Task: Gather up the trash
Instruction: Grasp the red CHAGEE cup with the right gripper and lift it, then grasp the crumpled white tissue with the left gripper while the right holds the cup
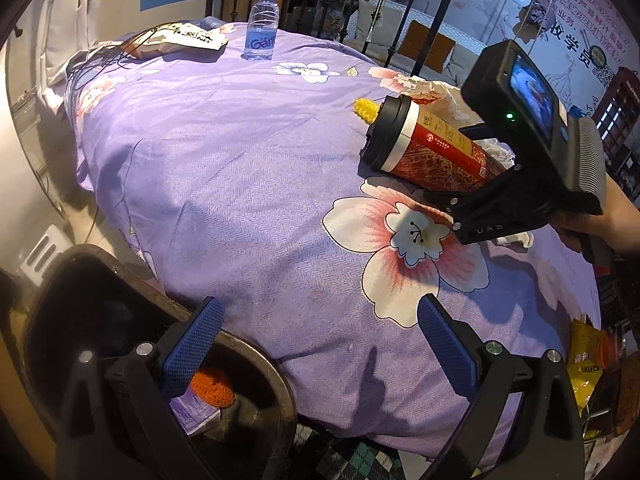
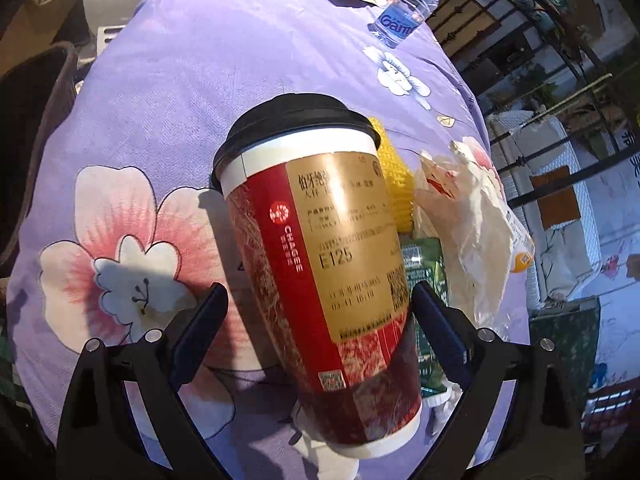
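A red and gold paper cup (image 2: 320, 248) with a black lid lies tilted on the purple floral cloth (image 1: 248, 184); it also shows in the left wrist view (image 1: 432, 148). My right gripper (image 2: 320, 320) is open, its fingers on either side of the cup's lower body. My left gripper (image 1: 316, 344) is open and empty, low at the table's near edge, beside a dark bin (image 1: 256, 420) holding an orange knitted piece (image 1: 212, 388) and purple paper. A yellow knitted piece (image 2: 394, 176), a white crumpled bag (image 2: 472, 220) and a green packet (image 2: 424, 264) lie beside the cup.
A water bottle (image 1: 262, 26) stands at the far edge; it also shows in the right wrist view (image 2: 404, 14). A paper bag with cables (image 1: 180, 38) lies near it. A yellow snack packet (image 1: 584, 364) hangs at the table's right edge. A black metal railing (image 1: 400, 8) stands behind.
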Demonstrator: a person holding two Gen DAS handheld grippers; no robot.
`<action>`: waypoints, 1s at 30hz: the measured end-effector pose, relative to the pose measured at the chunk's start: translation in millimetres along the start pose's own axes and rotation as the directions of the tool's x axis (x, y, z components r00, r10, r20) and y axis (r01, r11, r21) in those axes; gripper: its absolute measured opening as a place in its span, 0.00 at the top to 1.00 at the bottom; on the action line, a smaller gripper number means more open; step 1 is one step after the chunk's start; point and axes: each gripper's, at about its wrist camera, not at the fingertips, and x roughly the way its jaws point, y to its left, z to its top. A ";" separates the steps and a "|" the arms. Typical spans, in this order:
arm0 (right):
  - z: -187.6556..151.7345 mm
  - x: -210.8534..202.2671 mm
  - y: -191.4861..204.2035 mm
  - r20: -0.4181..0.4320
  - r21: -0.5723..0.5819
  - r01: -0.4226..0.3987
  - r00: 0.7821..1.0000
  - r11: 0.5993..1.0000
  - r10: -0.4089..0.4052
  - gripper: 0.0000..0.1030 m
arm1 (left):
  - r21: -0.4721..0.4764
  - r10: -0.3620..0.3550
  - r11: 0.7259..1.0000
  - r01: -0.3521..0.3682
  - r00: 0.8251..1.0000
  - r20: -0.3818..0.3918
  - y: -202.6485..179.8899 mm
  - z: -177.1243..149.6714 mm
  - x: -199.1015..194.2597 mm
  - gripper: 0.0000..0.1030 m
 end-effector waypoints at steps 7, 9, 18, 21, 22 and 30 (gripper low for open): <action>10.8 20.5 -0.2 -0.025 -0.022 0.006 1.000 1.000 -0.007 0.21 | 0.005 -0.009 1.000 0.010 1.000 -0.021 2.4 0.3 8.1 0.07; 9.0 18.5 0.7 -0.016 -0.012 0.008 1.000 1.000 -0.008 0.21 | 0.006 -0.012 1.000 0.012 1.000 -0.027 2.8 0.9 10.8 0.07; -20.8 -39.2 -18.1 0.153 0.191 -0.045 0.988 0.981 0.016 0.22 | 0.035 -0.035 0.999 0.036 0.999 -0.029 -8.1 10.1 19.7 0.07; -42.0 -65.5 -37.8 0.216 0.299 -0.066 0.976 0.952 0.000 0.22 | 0.050 -0.057 0.997 0.059 0.998 -0.027 -17.3 16.7 24.4 0.07; -49.9 -73.9 -45.1 0.238 0.332 -0.074 0.971 0.940 -0.008 0.22 | 0.058 -0.066 0.996 0.067 0.998 -0.023 -21.1 19.9 25.7 0.07; -128.0 -126.5 -101.3 0.313 0.580 -0.130 0.947 0.804 -0.072 0.22 | 0.268 -0.123 0.957 0.110 0.992 0.031 -68.3 49.1 34.0 0.09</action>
